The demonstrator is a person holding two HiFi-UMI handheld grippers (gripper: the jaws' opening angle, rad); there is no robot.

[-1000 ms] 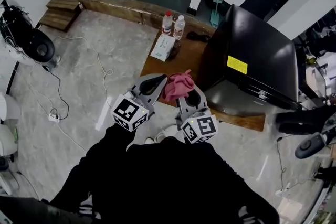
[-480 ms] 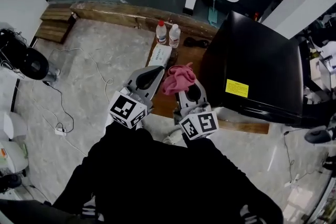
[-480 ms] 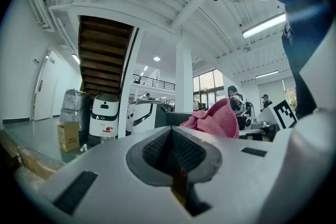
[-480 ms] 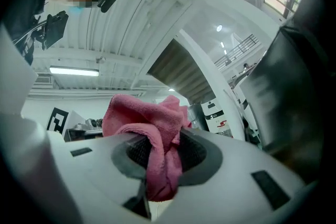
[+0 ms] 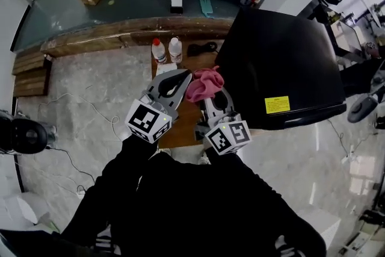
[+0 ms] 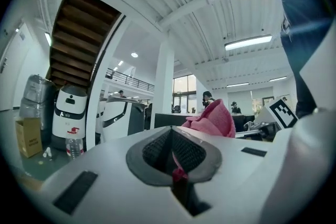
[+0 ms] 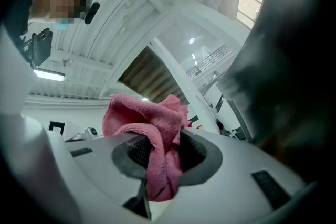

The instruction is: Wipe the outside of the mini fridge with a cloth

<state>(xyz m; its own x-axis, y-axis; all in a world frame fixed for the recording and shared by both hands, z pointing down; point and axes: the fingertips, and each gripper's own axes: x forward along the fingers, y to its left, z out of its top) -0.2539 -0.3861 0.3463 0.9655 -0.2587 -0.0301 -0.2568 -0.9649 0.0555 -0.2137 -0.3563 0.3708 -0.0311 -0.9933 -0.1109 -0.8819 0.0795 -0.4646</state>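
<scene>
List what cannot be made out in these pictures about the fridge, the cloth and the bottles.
- Fridge: the head view shows only its top and labelled side; the rest is turned away.
- Label: print too small, head view.
- Bottles: print too small, head view.
- Cloth: the left gripper view shows only a pink scrap in the left gripper's shut jaws; the pads hide how much is pinched.

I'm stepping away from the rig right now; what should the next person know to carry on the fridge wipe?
Right gripper: shut on the pink cloth, bunched in its jaws.
Left gripper: shut, a sliver of the cloth pinched in its seam.
Mini fridge: black, to the right of both grippers; cloth not touching it.
Done: cloth in hand. Left: all the wiping.
</scene>
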